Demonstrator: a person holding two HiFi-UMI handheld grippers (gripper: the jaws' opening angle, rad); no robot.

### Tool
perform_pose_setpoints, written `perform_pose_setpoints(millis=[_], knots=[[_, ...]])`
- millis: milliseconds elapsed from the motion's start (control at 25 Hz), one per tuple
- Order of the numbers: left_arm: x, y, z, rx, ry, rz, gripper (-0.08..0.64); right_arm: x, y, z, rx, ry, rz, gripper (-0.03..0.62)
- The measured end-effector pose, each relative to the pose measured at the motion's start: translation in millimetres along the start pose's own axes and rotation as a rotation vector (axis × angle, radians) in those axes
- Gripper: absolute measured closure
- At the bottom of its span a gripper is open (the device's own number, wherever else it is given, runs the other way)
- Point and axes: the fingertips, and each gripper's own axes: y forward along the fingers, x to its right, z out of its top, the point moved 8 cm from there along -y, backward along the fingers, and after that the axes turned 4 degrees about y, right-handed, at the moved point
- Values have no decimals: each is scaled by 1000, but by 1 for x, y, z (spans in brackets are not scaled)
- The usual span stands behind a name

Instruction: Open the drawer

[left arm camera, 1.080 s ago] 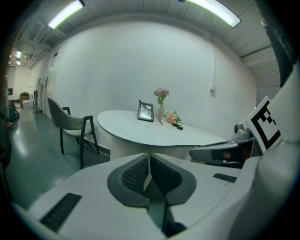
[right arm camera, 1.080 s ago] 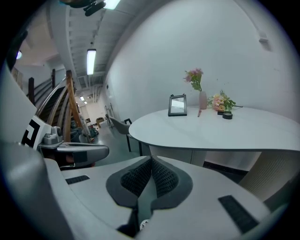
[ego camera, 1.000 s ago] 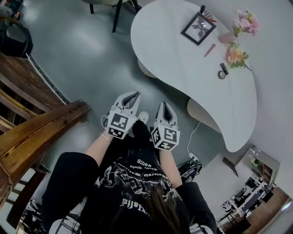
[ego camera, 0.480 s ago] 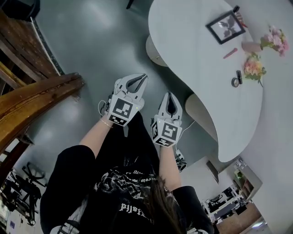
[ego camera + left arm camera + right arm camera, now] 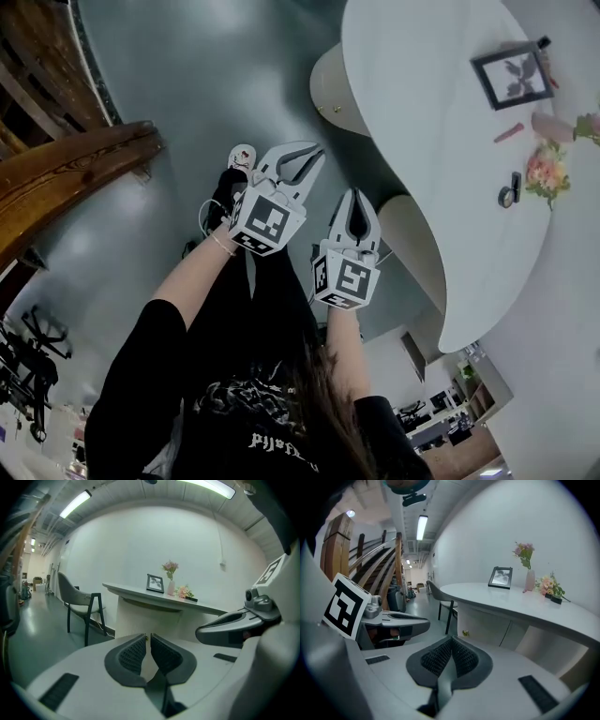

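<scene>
**Desk:** Where do you have the drawer?

**Operator:** In the right gripper view I see the drawer (image 5: 482,623) at the middle of the frame. It is a pale panel in the pedestal under the white desk (image 5: 520,603), with a small brass knob (image 5: 465,633) near its left edge. It sits flush, closed as far as I can tell. In the head view that pedestal is at the upper centre, above both gripper tips and well apart from them.

**Desk:** And the fingers?

**Operator:** My left gripper (image 5: 148,637) is clenched, pads tip to tip, with nothing between them. My right gripper (image 5: 451,641) is clenched too, its ribbed pads pressed together and empty. Neither touches the drawer or the desk. In the head view they hang side by side at the centre of the frame, the left a little higher, and both point toward the top of the picture.

**Desk:** What's on the desk?

**Operator:** A picture frame (image 5: 500,577) stands upright at the upper right of the right gripper view. A vase of flowers (image 5: 526,562) is just to its right, and a second bunch of flowers (image 5: 551,587) lies farther right. I see a chair (image 5: 77,597) at the left of the left gripper view, beyond the desk's far end. A wooden handrail (image 5: 70,178) crosses the left side of the head view.
</scene>
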Motion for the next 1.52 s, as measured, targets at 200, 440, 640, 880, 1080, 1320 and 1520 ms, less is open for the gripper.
perform_pose_setpoints(millis=[200,440,640,880,1080,1320,1520], knots=[[-11,24,-25,10,-17,14,532,7,19,-22,1,30,-21,566],[-13,58,-47,-1,19,-46,469,15,44,-41,30,78,-49,566],[-10,90,-62,-30,44,-88,403,29,61,-48,65,121,-67,566],[-9,126,-68,-22,102,-81,387,41,69,-59,98,141,-86,566],[-4,154,-76,-49,161,-76,387,52,67,-70,92,131,-96,566],[-6,176,-81,-59,182,-33,364,55,67,-76,86,110,-81,566],[-7,190,-78,-60,175,-34,364,56,66,-79,80,108,-80,566]])
